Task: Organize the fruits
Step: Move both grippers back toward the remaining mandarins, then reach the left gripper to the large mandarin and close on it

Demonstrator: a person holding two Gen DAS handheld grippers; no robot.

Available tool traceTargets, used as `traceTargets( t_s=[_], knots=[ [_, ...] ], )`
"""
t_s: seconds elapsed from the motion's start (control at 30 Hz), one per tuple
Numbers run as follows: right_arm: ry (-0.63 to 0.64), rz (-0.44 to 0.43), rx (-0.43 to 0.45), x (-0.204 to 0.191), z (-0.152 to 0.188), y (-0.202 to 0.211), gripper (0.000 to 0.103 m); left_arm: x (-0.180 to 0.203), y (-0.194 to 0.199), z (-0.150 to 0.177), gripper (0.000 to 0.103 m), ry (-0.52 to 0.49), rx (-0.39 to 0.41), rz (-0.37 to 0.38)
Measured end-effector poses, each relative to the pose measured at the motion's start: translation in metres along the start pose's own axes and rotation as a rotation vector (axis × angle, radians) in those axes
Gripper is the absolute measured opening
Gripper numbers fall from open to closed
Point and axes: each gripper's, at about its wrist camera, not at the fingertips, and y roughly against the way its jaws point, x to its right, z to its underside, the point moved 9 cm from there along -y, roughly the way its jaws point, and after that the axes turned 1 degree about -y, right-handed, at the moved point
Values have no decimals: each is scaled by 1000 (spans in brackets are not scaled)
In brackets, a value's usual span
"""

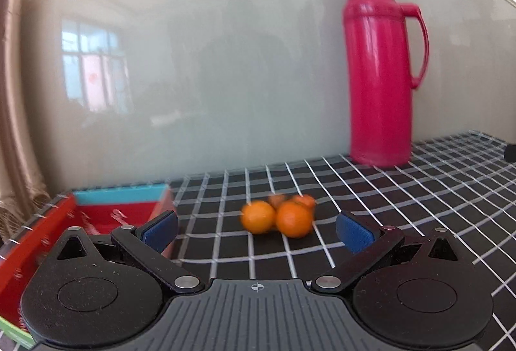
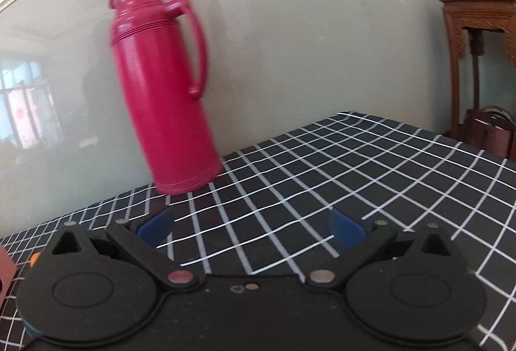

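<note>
1. Lying in a tight cluster on the black-and-white checked tablecloth (image 1: 403, 189), the oranges (image 1: 277, 217) number perhaps four; blur hides the rear ones.
2. The left gripper (image 1: 256, 230) has its jaws spread wide and holds nothing; the fruit sits just beyond its blue pads (image 1: 161, 230), between them.
3. A red box (image 1: 106, 215) with a teal far wall rests left of the oranges, beside the left finger.
4. The pink thermos flask (image 1: 380, 76) stands upright against the wall, well behind the fruit.
5. The right gripper (image 2: 251, 226) is likewise wide open and empty over bare cloth, the flask ahead to its left.
</note>
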Motion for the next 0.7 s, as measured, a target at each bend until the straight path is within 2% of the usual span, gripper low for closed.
traceTargets(
  t_s=[0.17,0.27,0.53,0.67,0.7],
  knots=[
    [36,77,25,20,-4,-5,103,16,-20,7,103,-19,-46,-6],
    [62,133,33,34,-6,-9,103,25,-24,4,103,-14,-45,24],
    [70,193,35,53,-9,-19,103,44,-49,4,103,20,-89,77],
    [175,331,102,60,-19,-16,103,46,-61,3,103,29,-107,75],
    [174,336,109,60,-21,-16,103,46,-63,3,103,32,-108,74]
  ],
)
